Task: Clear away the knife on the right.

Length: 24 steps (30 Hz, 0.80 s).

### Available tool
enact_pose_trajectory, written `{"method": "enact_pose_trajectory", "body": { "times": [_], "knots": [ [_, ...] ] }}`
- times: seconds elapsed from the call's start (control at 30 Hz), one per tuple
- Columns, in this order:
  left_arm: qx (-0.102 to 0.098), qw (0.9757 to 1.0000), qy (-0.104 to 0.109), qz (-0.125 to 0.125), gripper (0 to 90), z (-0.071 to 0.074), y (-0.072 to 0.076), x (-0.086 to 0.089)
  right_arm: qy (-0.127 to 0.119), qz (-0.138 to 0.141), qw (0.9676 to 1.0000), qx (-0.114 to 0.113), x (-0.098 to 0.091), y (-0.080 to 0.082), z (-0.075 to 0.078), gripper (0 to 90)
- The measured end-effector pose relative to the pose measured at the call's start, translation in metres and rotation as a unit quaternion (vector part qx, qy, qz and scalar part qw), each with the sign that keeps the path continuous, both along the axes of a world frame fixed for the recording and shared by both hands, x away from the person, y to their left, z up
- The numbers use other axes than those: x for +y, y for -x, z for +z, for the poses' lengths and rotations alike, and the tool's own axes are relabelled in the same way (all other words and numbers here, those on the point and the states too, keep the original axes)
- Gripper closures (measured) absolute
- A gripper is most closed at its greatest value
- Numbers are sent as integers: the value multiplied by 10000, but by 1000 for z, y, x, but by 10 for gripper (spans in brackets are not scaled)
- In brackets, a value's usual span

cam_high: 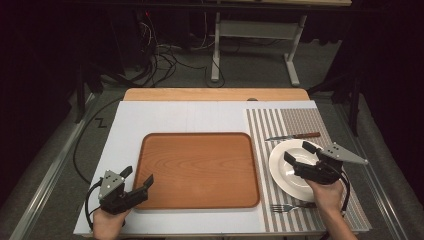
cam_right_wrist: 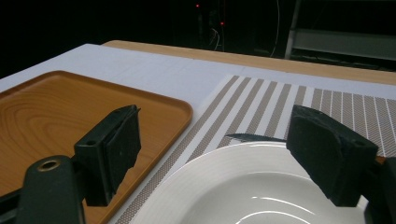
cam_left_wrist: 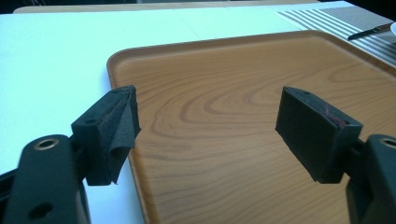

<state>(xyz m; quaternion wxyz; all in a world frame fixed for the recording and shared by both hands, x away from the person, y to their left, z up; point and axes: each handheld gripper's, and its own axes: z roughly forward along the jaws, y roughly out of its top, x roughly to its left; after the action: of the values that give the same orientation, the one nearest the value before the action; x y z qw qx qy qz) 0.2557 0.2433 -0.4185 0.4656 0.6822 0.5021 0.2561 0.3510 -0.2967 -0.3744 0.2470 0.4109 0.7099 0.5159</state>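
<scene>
Hovering my right gripper (cam_high: 299, 153), jaws wide and empty, over round white ceramic plate (cam_high: 285, 175); left gripper (cam_high: 137, 176), equally agape, straddles neighbouring rectangular wooden tray (cam_high: 200, 170)'s near-left corner.

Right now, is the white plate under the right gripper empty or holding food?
Empty. The plate shows a bare, glossy white bowl in the right gripper view, with the open right gripper hovering above it.

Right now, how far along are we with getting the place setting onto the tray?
Nothing looks done yet: the wooden tray is bare. In hand: the right gripper hovers open over the white plate, holding nothing; the left gripper waits open at the tray's near-left corner. Still on the striped placemat: plate, knife and fork.
</scene>
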Motion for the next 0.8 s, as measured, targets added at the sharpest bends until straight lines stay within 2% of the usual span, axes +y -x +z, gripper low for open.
{"method": "enact_pose_trajectory", "body": {
  "times": [0.33,0.8],
  "knots": [
    [25,10000,-3,4,225,-1,-1,0,26,-154,9998,92,-2,-17,1,186],
    [28,10000,14,15,225,-1,-1,0,162,-222,9993,239,4,-42,6,204]
  ]
}}
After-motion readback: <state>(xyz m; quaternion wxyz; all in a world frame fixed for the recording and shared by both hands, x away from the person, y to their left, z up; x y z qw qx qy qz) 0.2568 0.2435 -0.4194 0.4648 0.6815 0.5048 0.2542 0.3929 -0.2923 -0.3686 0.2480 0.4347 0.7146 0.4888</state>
